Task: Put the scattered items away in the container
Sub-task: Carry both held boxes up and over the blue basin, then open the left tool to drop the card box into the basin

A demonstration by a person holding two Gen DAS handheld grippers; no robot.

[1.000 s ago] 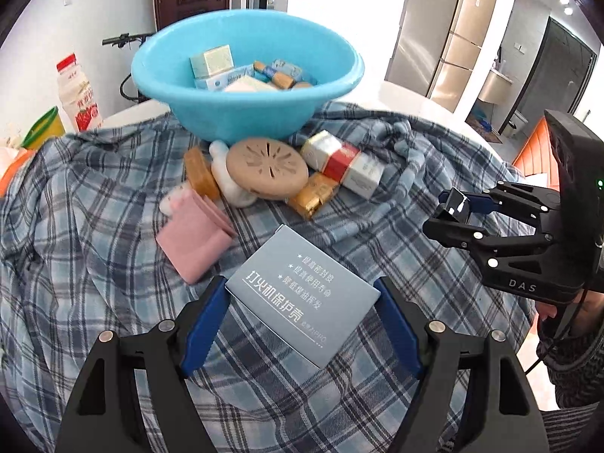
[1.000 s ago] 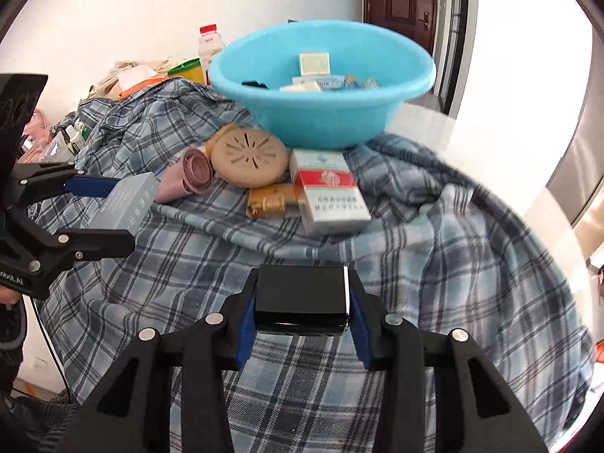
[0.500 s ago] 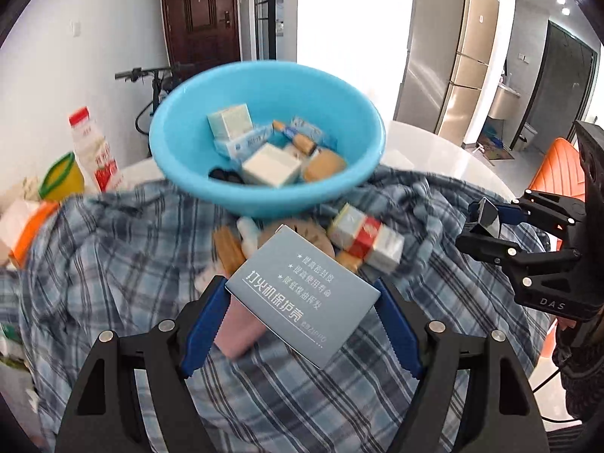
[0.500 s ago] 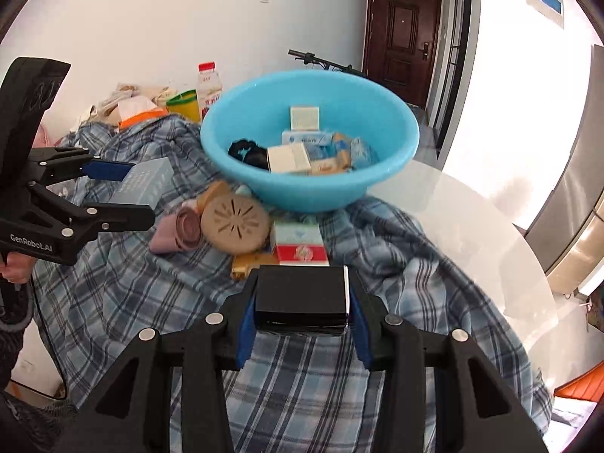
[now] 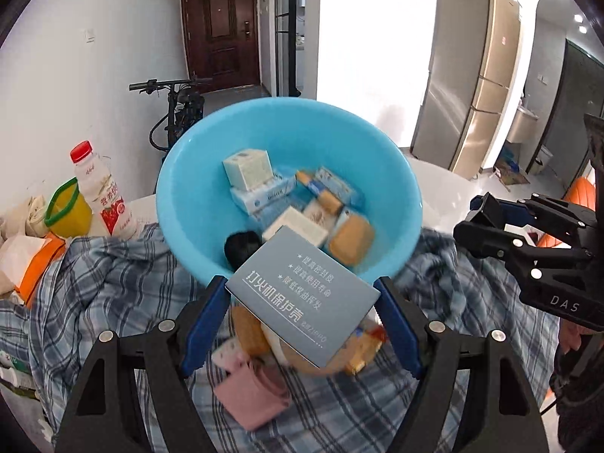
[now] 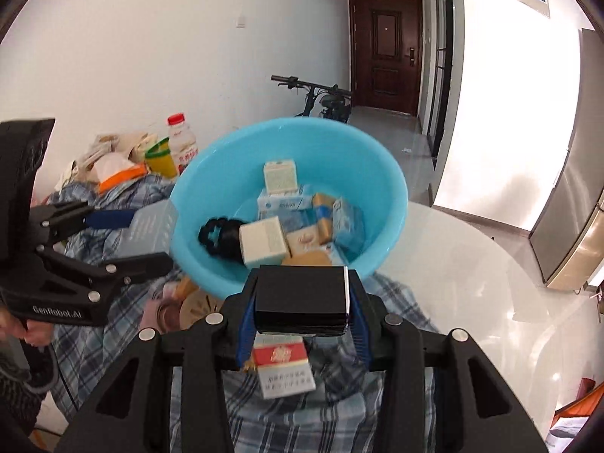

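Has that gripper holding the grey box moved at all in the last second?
Yes. The left gripper, shut on the grey box, has risen and advanced toward the blue basin, whose inside now shows.

Two wrist-mounted fisheye views, each looking forward and steeply down along its own gripper's fingers from close above the cloth-covered table (image 5: 113,302), the left from the left side, the right from the right; both share the blue basin (image 5: 196,188) (image 6: 381,173).
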